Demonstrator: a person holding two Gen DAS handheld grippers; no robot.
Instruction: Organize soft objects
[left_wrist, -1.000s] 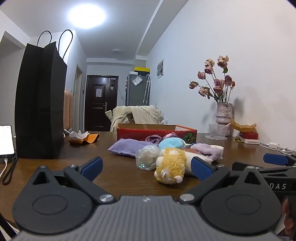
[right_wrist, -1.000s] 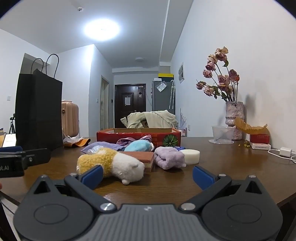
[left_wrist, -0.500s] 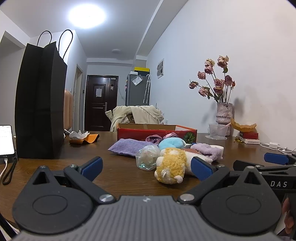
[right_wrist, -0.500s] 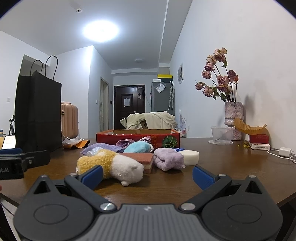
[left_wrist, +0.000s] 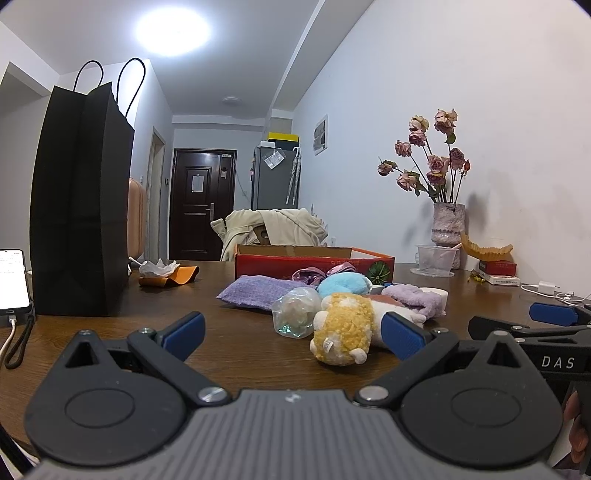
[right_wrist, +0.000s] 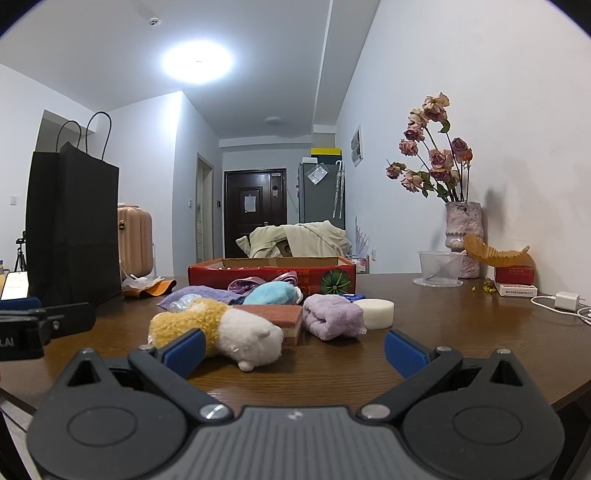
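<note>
- The left gripper (left_wrist: 291, 334) was found with its jaws spread wide and nothing between them, held low over the brown wooden surface (left_wrist: 240, 350)
- The right gripper (right_wrist: 293, 349) was likewise found with jaws released and empty
- The soft objects were noted in a cluster near the middle of the surface, in front of the red cardboard box (right_wrist: 271, 273)
- A yellow-and-white plush toy (right_wrist: 218, 332) was seen lying on its side nearest the grippers, untouched by either
- A folded lilac towel (right_wrist: 334, 320) was recorded just beside a round white sponge (right_wrist: 376, 313); a layered sponge block (right_wrist: 279, 321) lay between plush and towel
- A blue plush (right_wrist: 273, 294), a purple cloth (left_wrist: 255, 291) and a clear plastic bag (left_wrist: 297, 312) were observed behind
- A black paper bag (left_wrist: 79, 206) stood upright at the left
</note>
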